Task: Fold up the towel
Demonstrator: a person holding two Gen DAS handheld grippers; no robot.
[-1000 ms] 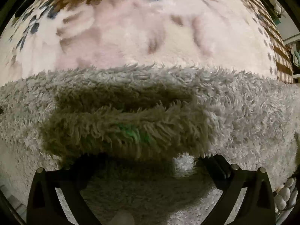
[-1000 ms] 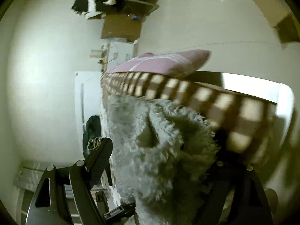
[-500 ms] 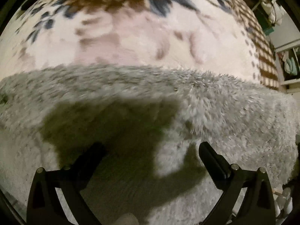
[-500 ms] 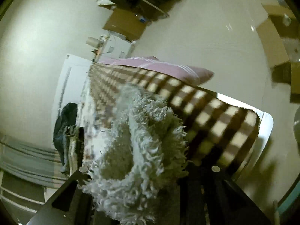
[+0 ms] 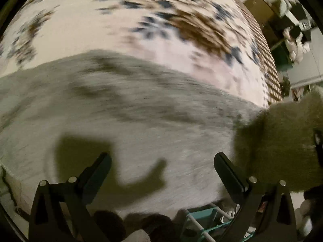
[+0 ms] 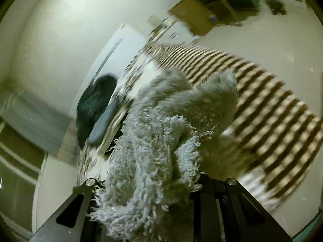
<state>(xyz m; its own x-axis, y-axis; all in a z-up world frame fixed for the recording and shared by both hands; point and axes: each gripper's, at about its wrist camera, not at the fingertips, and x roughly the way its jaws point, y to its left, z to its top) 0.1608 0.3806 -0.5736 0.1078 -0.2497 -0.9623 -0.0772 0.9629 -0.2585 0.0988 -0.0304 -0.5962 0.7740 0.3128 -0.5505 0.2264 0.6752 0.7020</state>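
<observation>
Towel fold, on the bed

Grey shaggy towel (image 5: 141, 121) spread on patterned bed cover (image 5: 101, 30); left tongs (image 5: 161, 161) spread wide, gripping nothing, above it; right tongs (image 6: 149, 181) clamped on a bunched towel corner, lifted; teal basket (image 5: 201, 221) below bed edge, contents unclear.

No readable text, labels or numbers anywhere.
</observation>
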